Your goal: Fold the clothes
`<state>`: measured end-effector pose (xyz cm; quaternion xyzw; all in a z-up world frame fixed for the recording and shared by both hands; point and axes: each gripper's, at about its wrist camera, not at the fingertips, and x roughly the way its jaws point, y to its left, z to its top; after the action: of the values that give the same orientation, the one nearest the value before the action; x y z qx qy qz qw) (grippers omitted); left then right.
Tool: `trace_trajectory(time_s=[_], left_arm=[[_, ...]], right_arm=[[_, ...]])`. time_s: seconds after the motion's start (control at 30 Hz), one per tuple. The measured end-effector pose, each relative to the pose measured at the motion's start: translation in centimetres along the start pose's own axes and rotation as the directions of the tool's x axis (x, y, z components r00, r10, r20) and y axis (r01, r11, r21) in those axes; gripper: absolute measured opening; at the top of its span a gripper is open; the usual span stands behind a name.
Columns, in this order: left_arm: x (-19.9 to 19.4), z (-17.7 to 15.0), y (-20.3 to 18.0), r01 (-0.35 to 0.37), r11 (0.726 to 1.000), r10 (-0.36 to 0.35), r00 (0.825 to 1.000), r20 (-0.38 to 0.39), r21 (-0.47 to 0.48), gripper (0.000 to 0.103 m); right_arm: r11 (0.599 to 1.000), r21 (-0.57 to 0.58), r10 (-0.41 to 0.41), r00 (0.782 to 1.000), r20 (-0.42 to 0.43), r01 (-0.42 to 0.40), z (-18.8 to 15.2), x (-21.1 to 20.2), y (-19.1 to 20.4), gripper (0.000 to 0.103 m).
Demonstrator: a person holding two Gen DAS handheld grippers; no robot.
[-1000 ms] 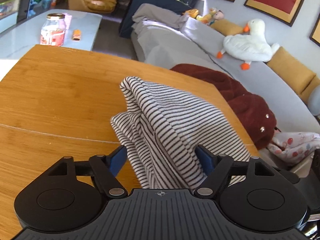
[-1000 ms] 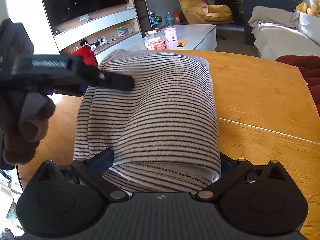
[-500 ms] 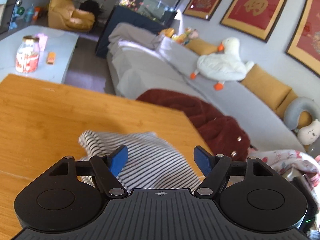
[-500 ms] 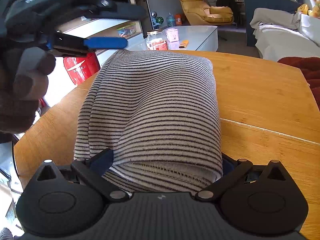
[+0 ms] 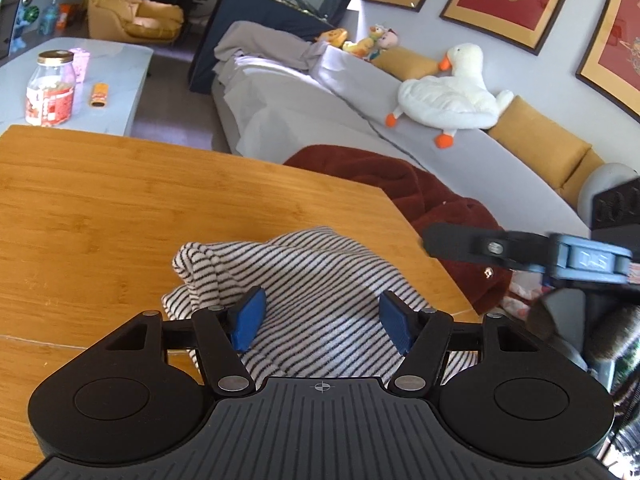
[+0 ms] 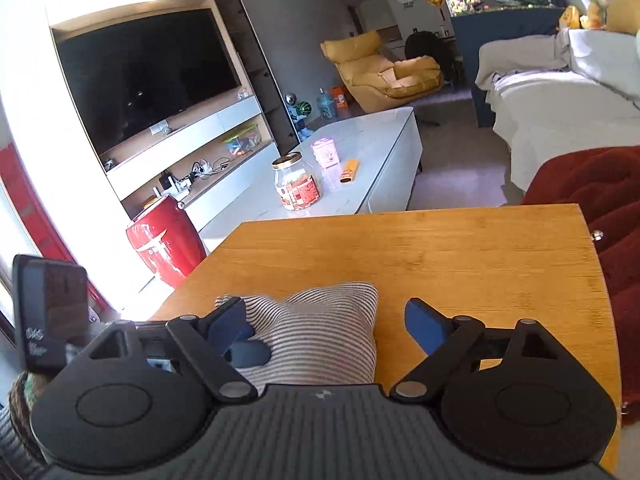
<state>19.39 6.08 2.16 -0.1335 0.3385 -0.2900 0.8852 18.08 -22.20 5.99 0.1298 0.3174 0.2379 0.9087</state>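
Note:
A black-and-white striped garment (image 5: 316,292) lies folded in a loose bundle on the wooden table (image 5: 100,208). My left gripper (image 5: 322,320) is open above its near part, with blue pads either side and nothing held. In the right wrist view the same garment (image 6: 328,332) lies below my right gripper (image 6: 328,326), which is open and empty above it. The right gripper also shows at the right edge of the left wrist view (image 5: 520,252). The left gripper's body shows at the left of the right wrist view (image 6: 48,316).
A dark red blanket (image 5: 420,192) lies on the grey sofa (image 5: 320,100) beyond the table's far edge. A white coffee table (image 6: 360,160) carries a jar (image 6: 298,184). A red drum-shaped stool (image 6: 166,236) stands by the table's left corner.
Both grippers let go of the striped garment and rose; it dropped from a raised drape into a low bundle on the table. The right gripper now shows beside the left.

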Motion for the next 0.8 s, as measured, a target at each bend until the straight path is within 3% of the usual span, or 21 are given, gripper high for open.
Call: trace_trajectory(time_s=[0.27, 0.37, 0.4, 0.47, 0.63, 0.8], left_arm=[[0.0, 0.1, 0.2, -0.005, 1.000, 0.005, 1.000, -0.005, 0.007, 0.068], [0.0, 0.2, 0.2, -0.002, 1.000, 0.002, 1.000, -0.007, 0.005, 0.068], [0.0, 0.2, 0.2, -0.001, 1.000, 0.001, 1.000, -0.007, 0.004, 0.069], [0.1, 0.2, 0.2, 0.001, 1.000, -0.001, 1.000, -0.008, 0.002, 0.071], [0.1, 0.4, 0.2, 0.007, 1.000, -0.007, 1.000, -0.011, -0.001, 0.073], [0.0, 0.6, 0.3, 0.007, 1.000, -0.007, 1.000, -0.008, -0.007, 0.074]], right_arm=[[0.996, 0.091, 0.036, 0.978, -0.207, -0.017, 1.0, 9.6, -2.2, 0.089], [0.995, 0.082, 0.071, 0.973, -0.217, -0.055, 0.8, 9.7, -2.2, 0.073], [0.995, 0.070, 0.081, 0.975, -0.207, -0.068, 0.7, 9.3, -2.0, 0.059], [0.996, 0.021, 0.085, 0.984, -0.159, -0.083, 0.7, 8.0, -0.9, 0.051], [0.990, -0.013, 0.136, 0.988, -0.078, -0.137, -0.1, 5.5, -0.5, 0.049], [0.998, 0.025, 0.061, 0.993, -0.103, -0.059, -1.3, 5.9, -2.1, 0.050]])
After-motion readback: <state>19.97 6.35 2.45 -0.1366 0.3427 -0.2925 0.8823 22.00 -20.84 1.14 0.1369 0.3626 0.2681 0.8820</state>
